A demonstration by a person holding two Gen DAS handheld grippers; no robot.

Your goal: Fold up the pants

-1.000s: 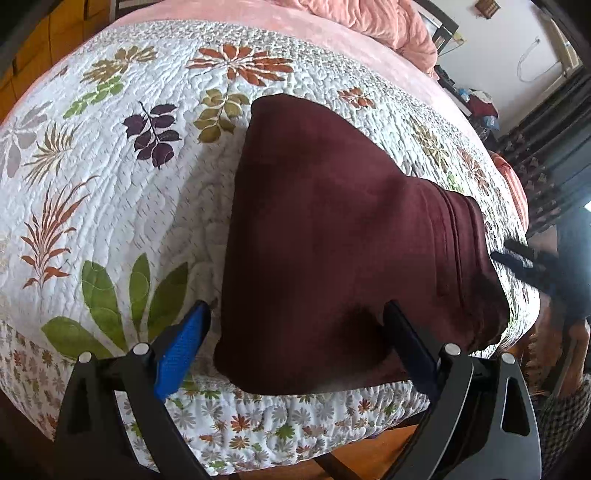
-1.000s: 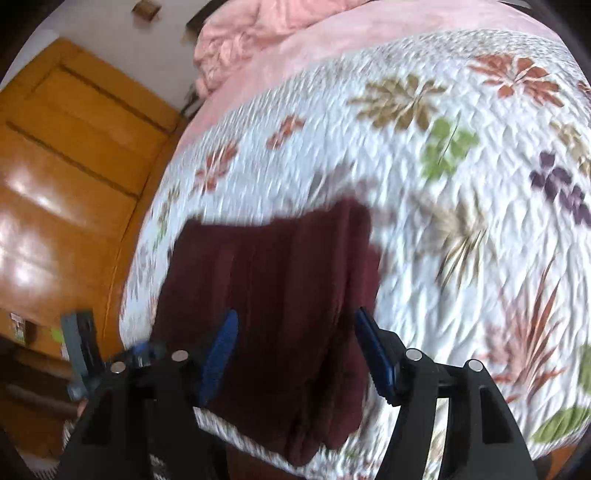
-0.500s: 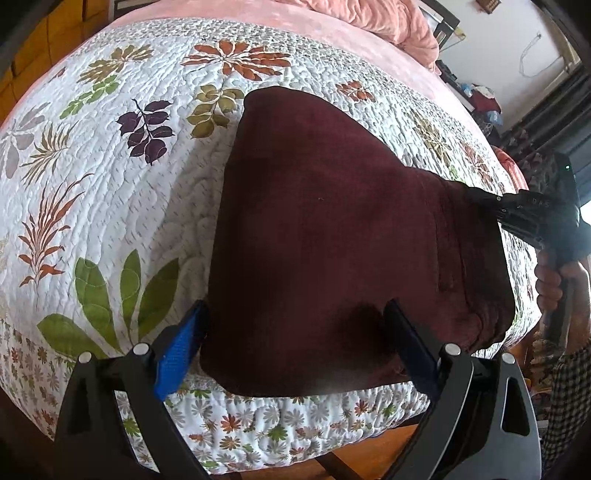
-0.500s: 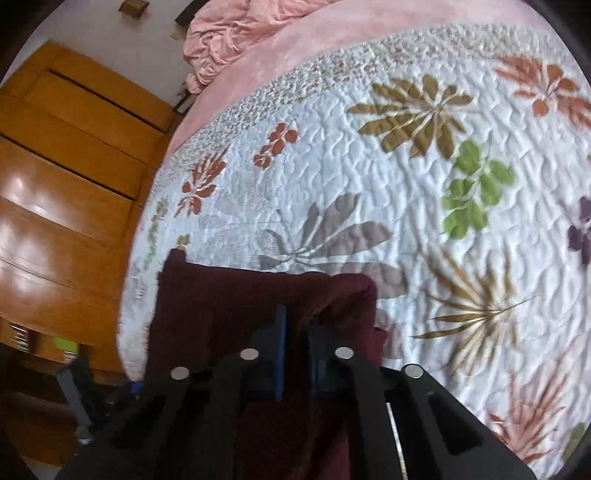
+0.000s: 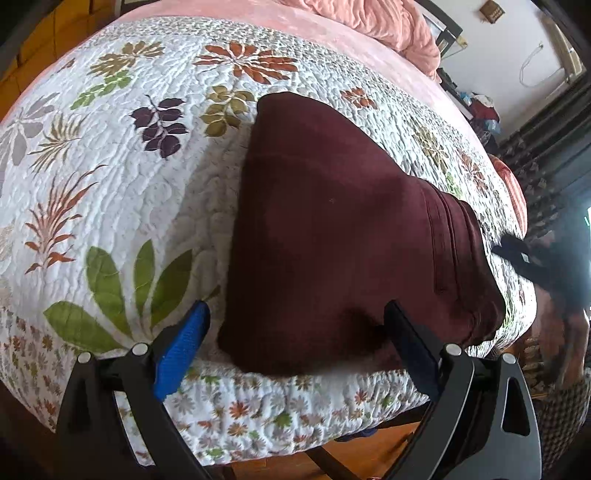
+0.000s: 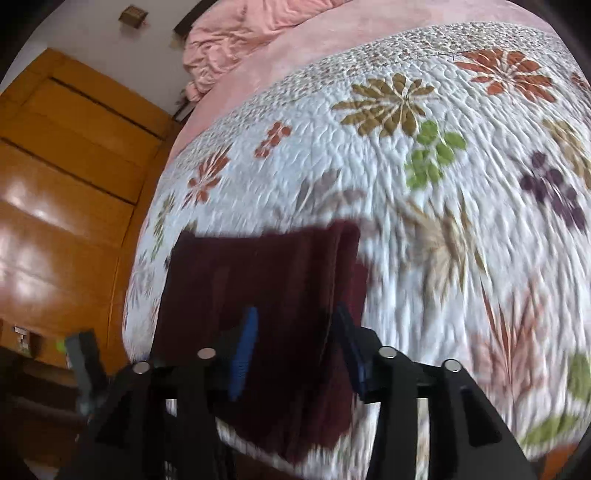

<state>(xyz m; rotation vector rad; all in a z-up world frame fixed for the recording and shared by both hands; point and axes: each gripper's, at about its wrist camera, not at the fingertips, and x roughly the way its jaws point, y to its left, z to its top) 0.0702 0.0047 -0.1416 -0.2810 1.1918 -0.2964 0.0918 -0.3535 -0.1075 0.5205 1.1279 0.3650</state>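
1. Your left gripper (image 5: 295,343) is wide open. Its blue pad (image 5: 181,354) sits on one side and its dark pad on the other. The near edge of the pants (image 5: 351,229) lies in the gap between them, but the pads do not press on the cloth.
2. Your right gripper (image 6: 295,350) has just been opening. Its two blue pads stand apart now, with the pants (image 6: 266,288) showing between them. The picture is blurry here, but nothing looks pinched, so it has let go.
3. The pants are dark red and already folded into a thick stack. They lie flat near the close edge of the bed.
4. Under them is a white quilt (image 5: 110,184) with leaves and flowers in green, orange and purple.
5. Farther back on the bed there is a pink blanket (image 5: 369,22), all bunched up.
6. In the right wrist view you can see a shiny wooden wardrobe (image 6: 66,177) beside the bed.
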